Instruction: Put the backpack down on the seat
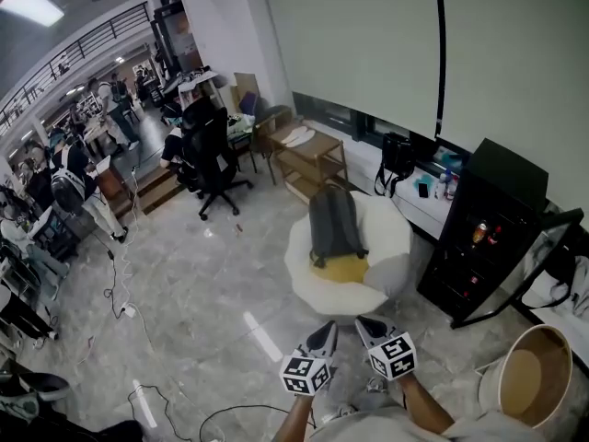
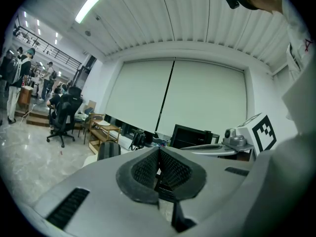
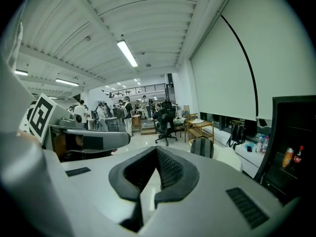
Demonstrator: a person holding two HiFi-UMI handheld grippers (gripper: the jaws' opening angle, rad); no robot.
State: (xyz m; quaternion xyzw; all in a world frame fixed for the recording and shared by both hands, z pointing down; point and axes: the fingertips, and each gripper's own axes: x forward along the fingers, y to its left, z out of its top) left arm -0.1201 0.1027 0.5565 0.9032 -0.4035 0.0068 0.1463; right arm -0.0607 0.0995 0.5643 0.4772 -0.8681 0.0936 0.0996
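A grey backpack (image 1: 335, 221) lies upright against the back of a round white seat (image 1: 391, 239), above a yellow cushion (image 1: 342, 268). Both grippers hover low in the head view, well short of the seat and close to my body. My left gripper (image 1: 327, 331) and my right gripper (image 1: 366, 325) are side by side, each shut with nothing between the pads. The backpack shows small beyond the shut jaws in the left gripper view (image 2: 108, 150) and in the right gripper view (image 3: 202, 147).
A black cabinet (image 1: 483, 228) with bottles stands right of the seat, and a round tan tub (image 1: 529, 376) sits at the lower right. A wooden rack (image 1: 311, 159) and a black office chair (image 1: 210, 155) stand behind. Cables (image 1: 120, 293) trail over the floor, with several people at the far left.
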